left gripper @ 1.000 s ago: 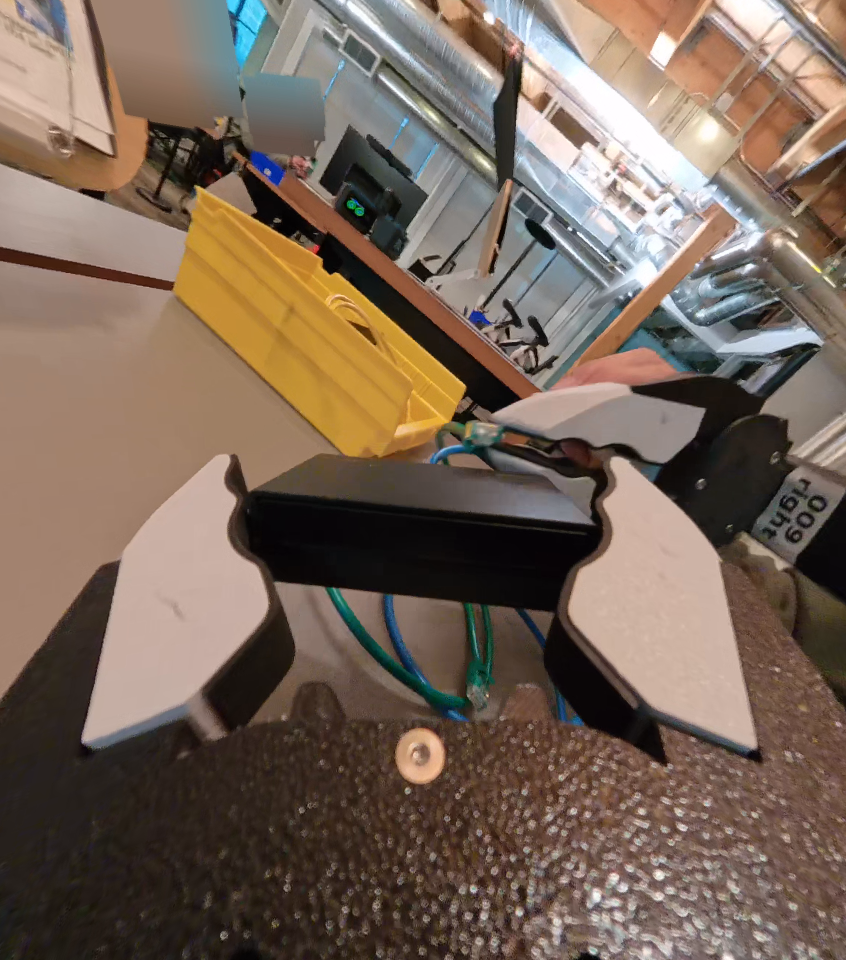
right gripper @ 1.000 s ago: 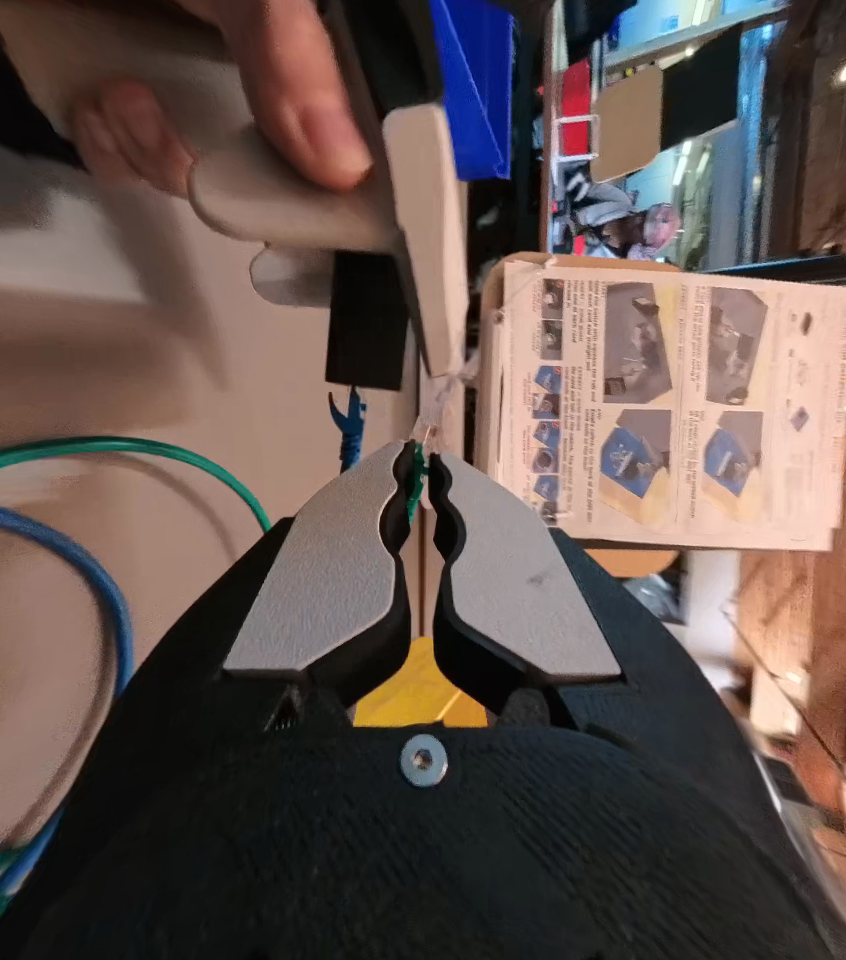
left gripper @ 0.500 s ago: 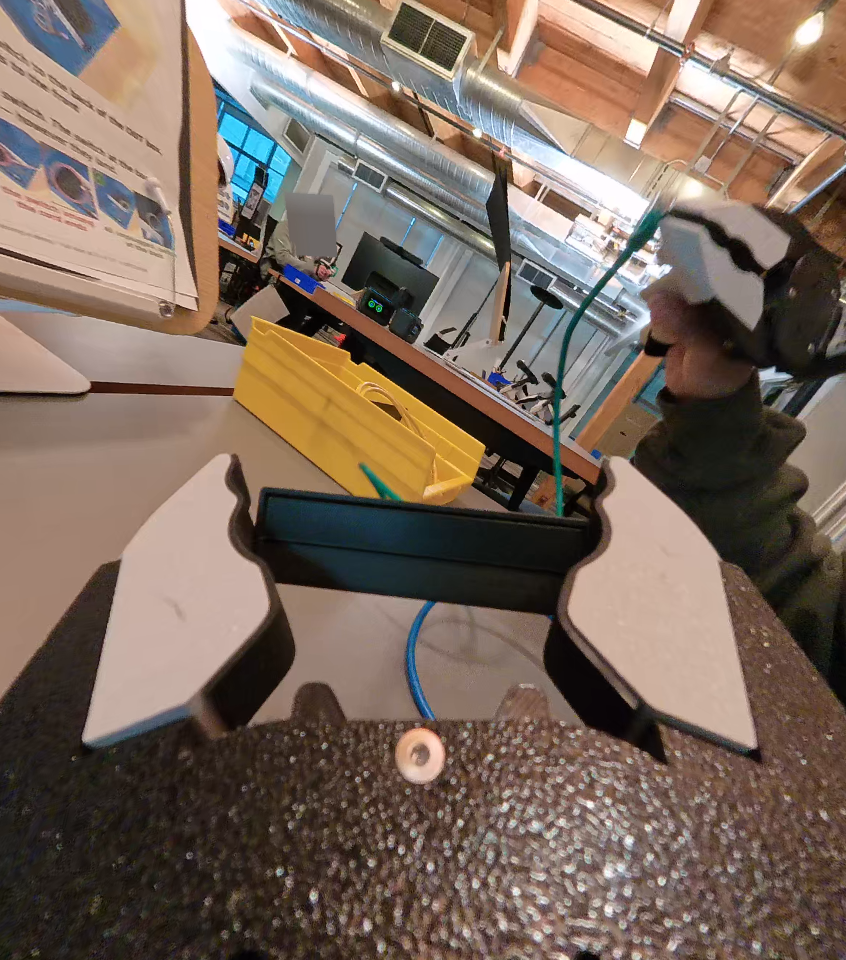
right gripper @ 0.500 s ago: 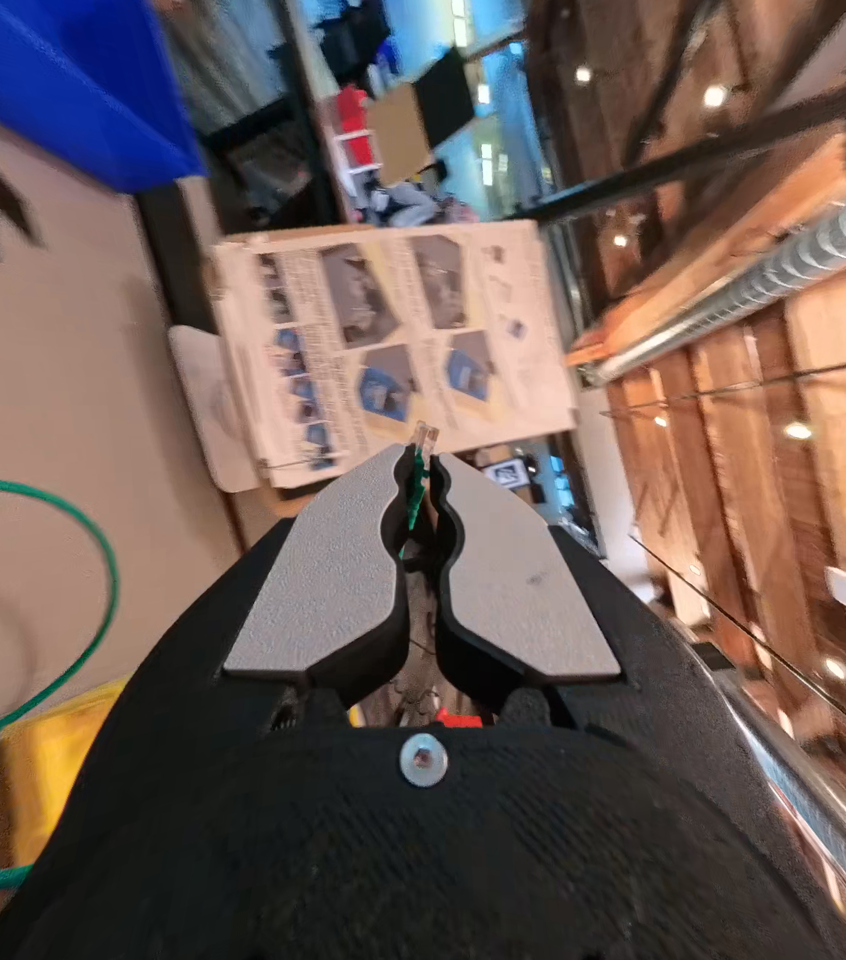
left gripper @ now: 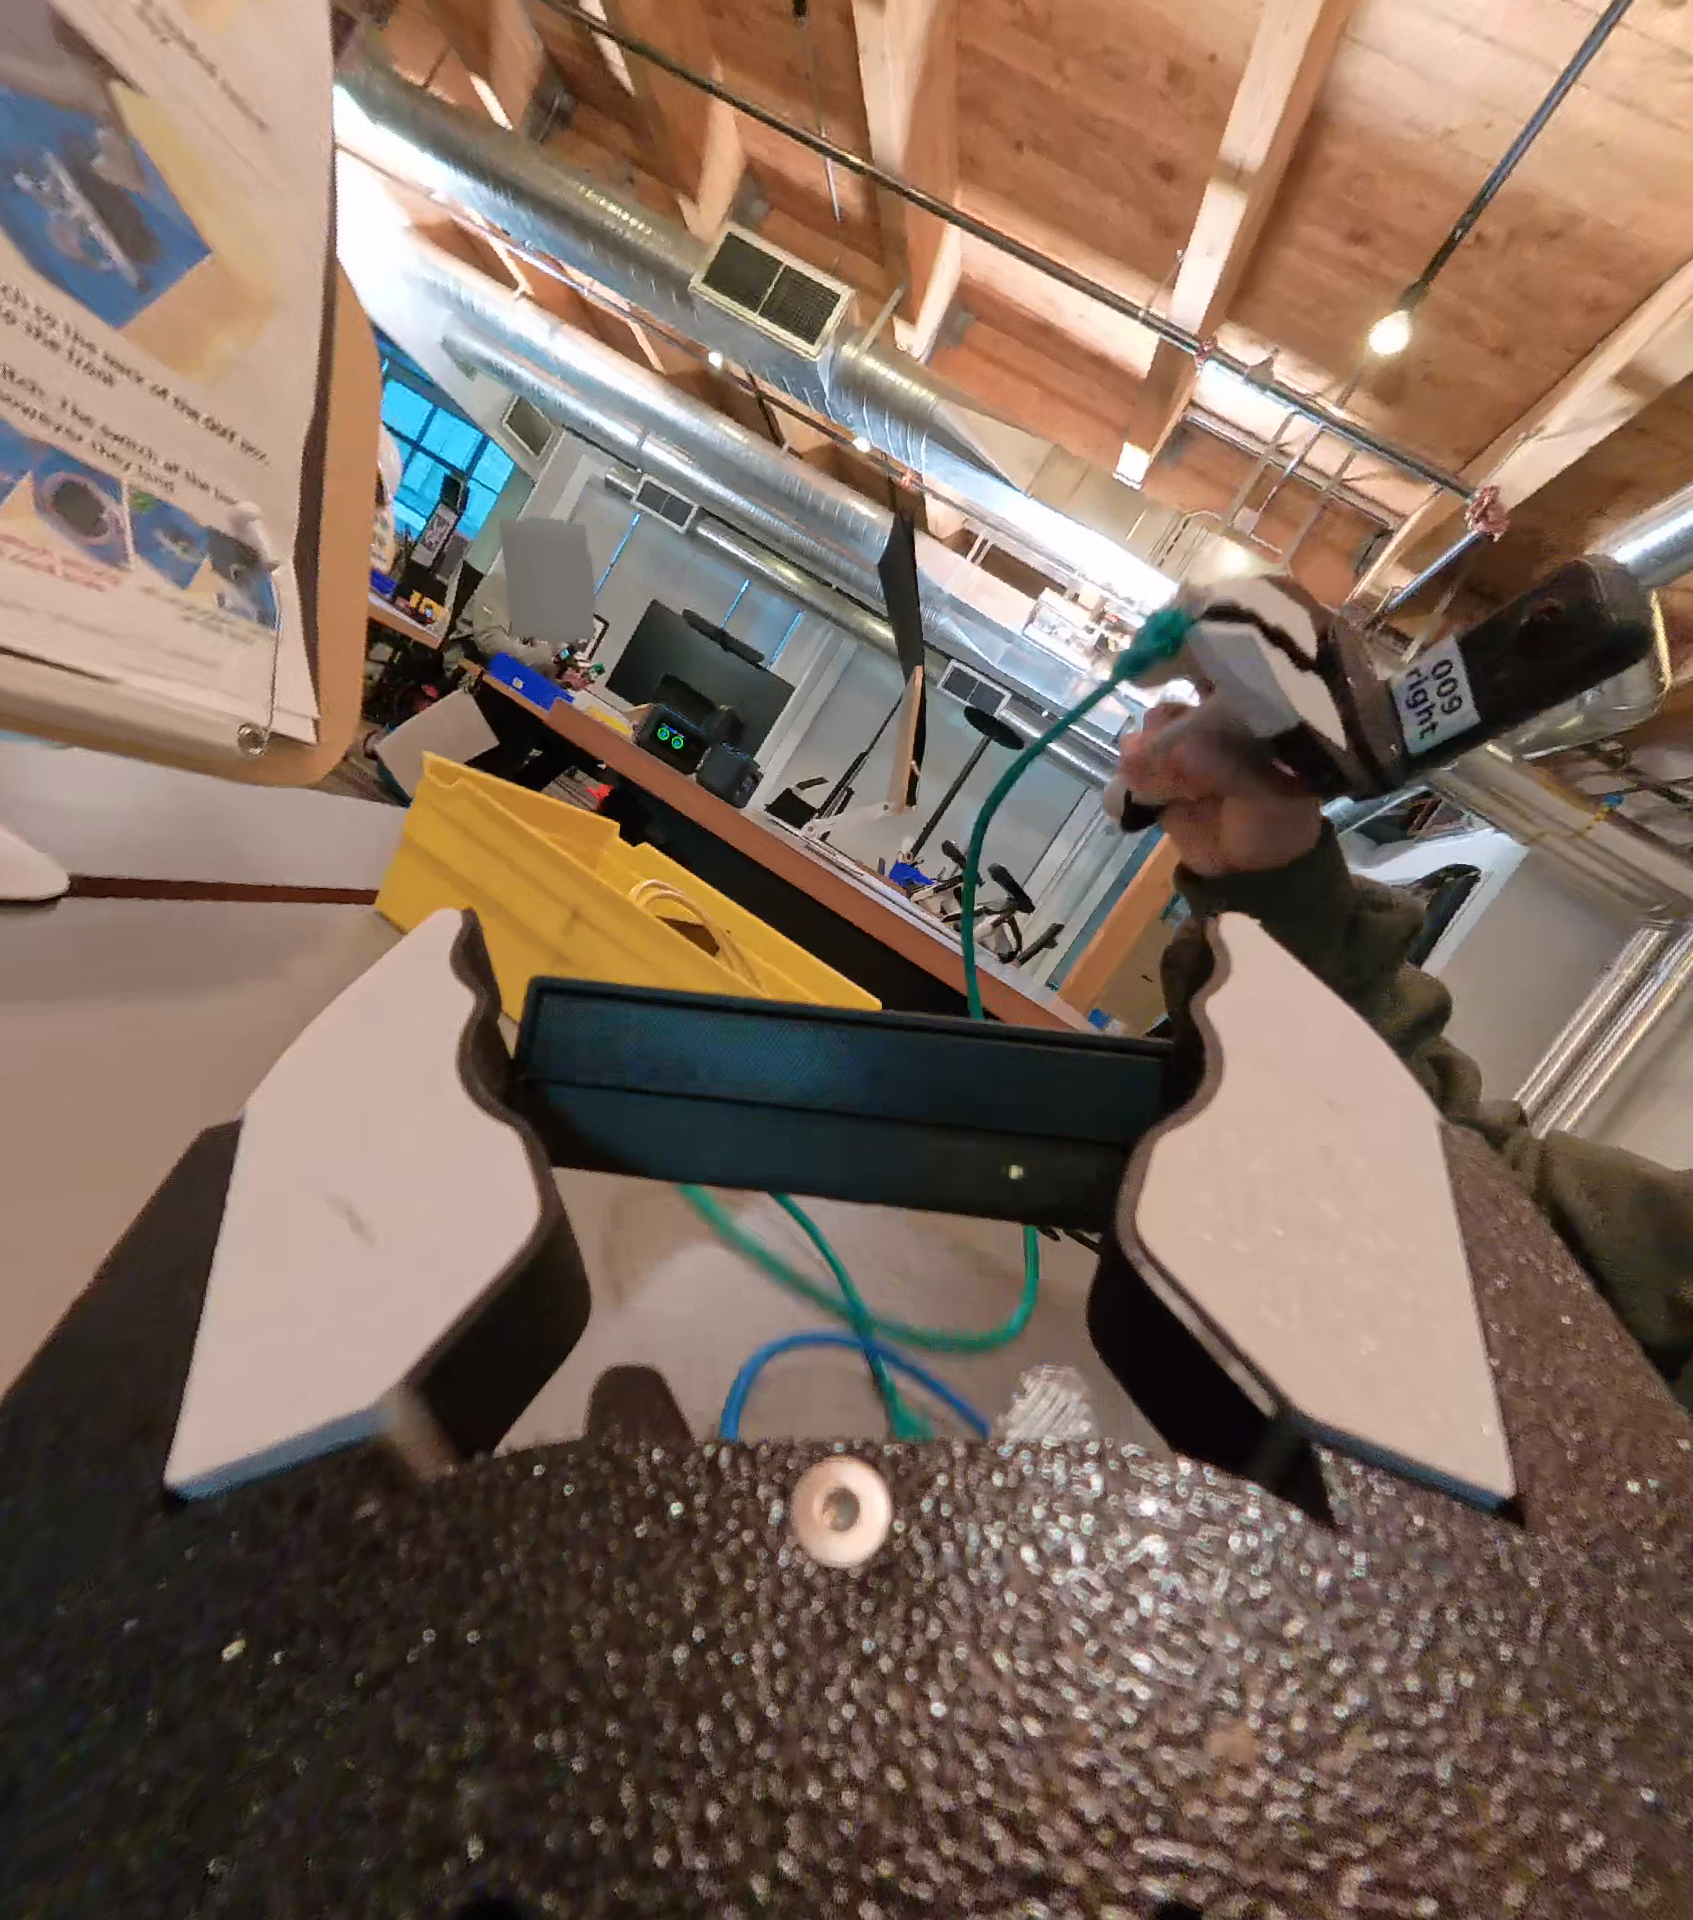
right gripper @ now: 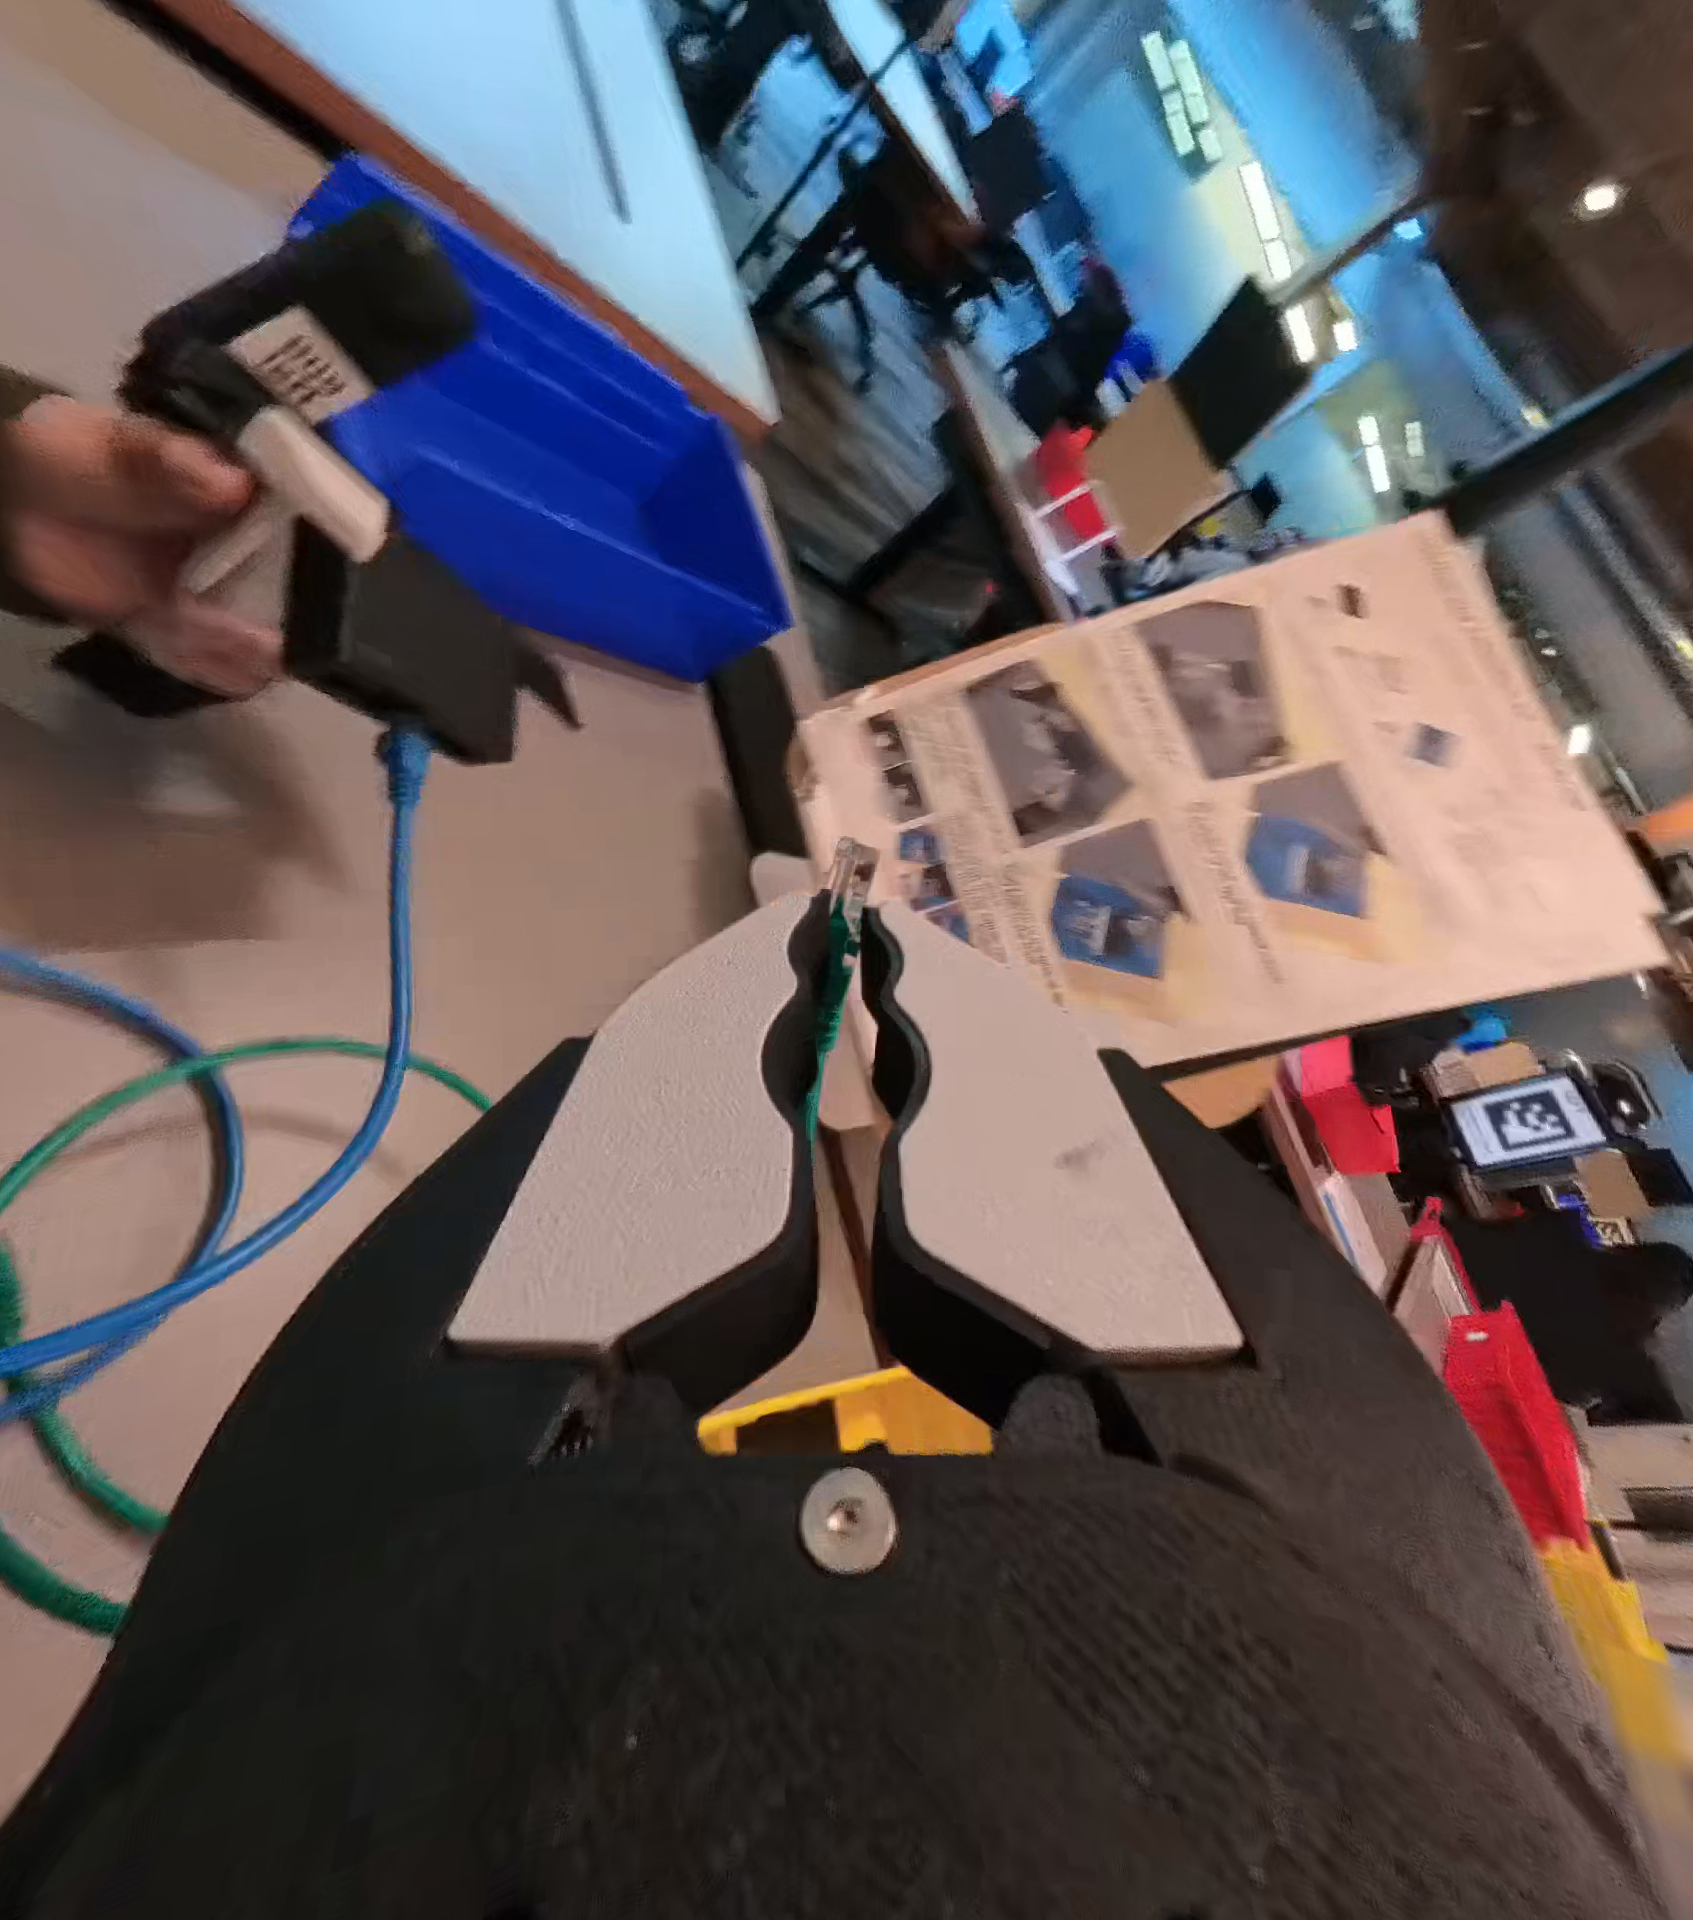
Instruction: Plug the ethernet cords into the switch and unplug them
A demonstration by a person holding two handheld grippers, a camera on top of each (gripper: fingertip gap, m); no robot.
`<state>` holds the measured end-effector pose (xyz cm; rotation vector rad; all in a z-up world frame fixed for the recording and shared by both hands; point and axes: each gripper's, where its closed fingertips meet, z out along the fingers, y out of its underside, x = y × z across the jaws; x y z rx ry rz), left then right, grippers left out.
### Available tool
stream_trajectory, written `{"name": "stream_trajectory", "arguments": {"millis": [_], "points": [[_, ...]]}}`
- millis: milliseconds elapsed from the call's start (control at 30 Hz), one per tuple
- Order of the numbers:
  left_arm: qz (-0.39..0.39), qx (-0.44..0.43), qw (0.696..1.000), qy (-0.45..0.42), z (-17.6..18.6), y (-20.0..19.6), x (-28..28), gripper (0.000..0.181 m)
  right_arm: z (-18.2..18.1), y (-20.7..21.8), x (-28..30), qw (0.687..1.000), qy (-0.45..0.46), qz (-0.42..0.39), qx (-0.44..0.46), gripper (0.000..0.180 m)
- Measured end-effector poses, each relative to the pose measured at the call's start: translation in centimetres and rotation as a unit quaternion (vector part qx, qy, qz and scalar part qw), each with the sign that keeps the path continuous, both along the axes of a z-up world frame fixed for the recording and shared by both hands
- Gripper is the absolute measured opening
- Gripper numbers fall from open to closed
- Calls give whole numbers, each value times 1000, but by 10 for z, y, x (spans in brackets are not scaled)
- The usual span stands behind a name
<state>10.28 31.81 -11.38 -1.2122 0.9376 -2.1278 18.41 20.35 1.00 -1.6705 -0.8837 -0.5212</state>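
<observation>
We hold the black switch (left gripper: 837,1101) crosswise in our left gripper (left gripper: 837,1049), its long axis spanning from one fingertip to the other, lifted off the tan table (left gripper: 42,1091). Our right gripper (right gripper: 847,914) is clamped on the green cord (right gripper: 829,997), whose clear plug (right gripper: 850,868) pokes forward past the fingertips. The blue cord (right gripper: 397,935) is plugged into the switch's far face and hangs down to the table.

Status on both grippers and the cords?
Left gripper shut on switch. Right gripper shut on green cord, unplugged. Blue cord plugged in. Nothing in the way.
</observation>
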Motion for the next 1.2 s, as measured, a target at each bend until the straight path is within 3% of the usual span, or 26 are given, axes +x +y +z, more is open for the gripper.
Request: {"name": "stream_trajectory", "arguments": {"millis": [100, 167, 300, 567, 767, 900, 1033, 1067, 1133, 1200], "points": [[-10, 6, 999, -40, 17, -3, -11, 122, -15, 6, 12, 994, -94, -49, -9, 6], [-13, 4, 998, -57, 25, 3, -20, 122, -2, 6, 45, 987, -118, -107, 14, 5], [-18, 10, 995, -94, 38, 17, -41, 122, 55, -5, 95, 973, -126, -174, 81, 5], [-30, 15, 996, -83, 27, 21, -40, 122, 187, -36, 106, 944, -148, -220, 194, 5], [-38, 14, 996, -76, 20, 19, -36, 122, 239, -47, 139, 916, -199, -279, 208, 6], [-42, -7, 996, -82, 21, 19, -34, 122, 250, -41, 166, 906, -208, -312, 196, 6], [-44, -33, 992, -110, 30, 18, -37, 122, 233, -35, 188, 867, -315, -359, 145, 5], [-36, -29, 993, -111, 30, 18, -36, 122, 224, -33, 196, 855, -345, -367, 120, 5], [-27, -21, 993, -113, 31, 19, -37, 122, 187, -20, 203, 869, -345, -349, 68, 5], [-28, -14, 992, -119, 34, 18, -39, 122, 149, -16, 209, 840, -420, -342, 2, 5]]}}
